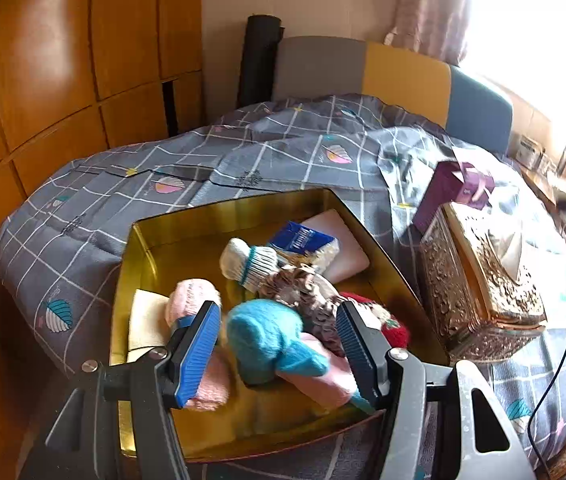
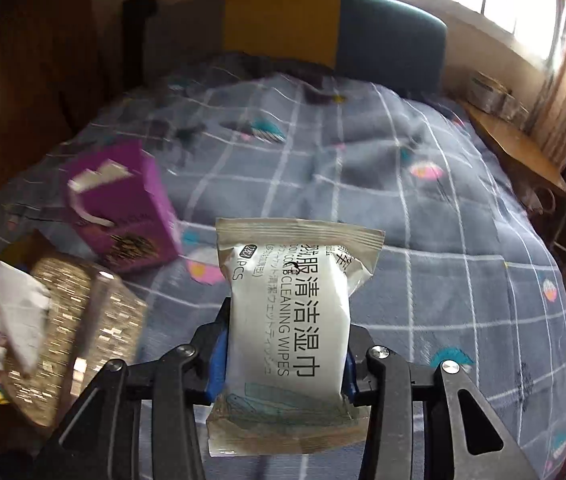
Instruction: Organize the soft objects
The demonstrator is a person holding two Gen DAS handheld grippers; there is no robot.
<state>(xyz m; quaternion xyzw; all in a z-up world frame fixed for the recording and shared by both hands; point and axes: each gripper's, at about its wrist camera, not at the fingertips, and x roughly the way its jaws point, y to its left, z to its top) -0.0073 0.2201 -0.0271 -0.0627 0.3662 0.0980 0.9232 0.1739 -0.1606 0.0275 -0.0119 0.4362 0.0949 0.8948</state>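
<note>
Right gripper (image 2: 283, 354) is clamped on a pack of wet wipes (image 2: 289, 320), blue pads pressing both long sides. The pack's long axis runs away from the camera, along the fingers: the crimped top seal points far toward the headboard (image 2: 335, 28), the bottom seal sits near, between the gripper arms. The pack is white-silver soft plastic, printed side up, with black lettering running lengthwise that includes "CLEANING WIPES" and a faint teal drawing at the near end. It is held up over the grey checked bedspread (image 2: 423, 240), not touching it. Left of it are a purple box (image 2: 123, 204) and, nearer, a gold embossed tissue box (image 2: 79, 328) with a white tissue sticking out; both are blurred.

Left gripper (image 1: 279, 354) hovers over a gold tray (image 1: 155, 236) on the bed, jaws apart, pads not pressing anything. Between and below the fingers lies a blue knit piece (image 1: 263, 340) on a pink knit piece (image 1: 319, 376). Further into the tray are a white glove with a teal stripe (image 1: 249, 262), a brown fluffy item (image 1: 303, 288), a red knit item (image 1: 395, 328), a blue packet (image 1: 303, 240) and a pale pink pad (image 1: 343, 248). Another pink knit piece (image 1: 193, 300) and a cream cloth (image 1: 147, 324) lie on the tray's left side.
</note>
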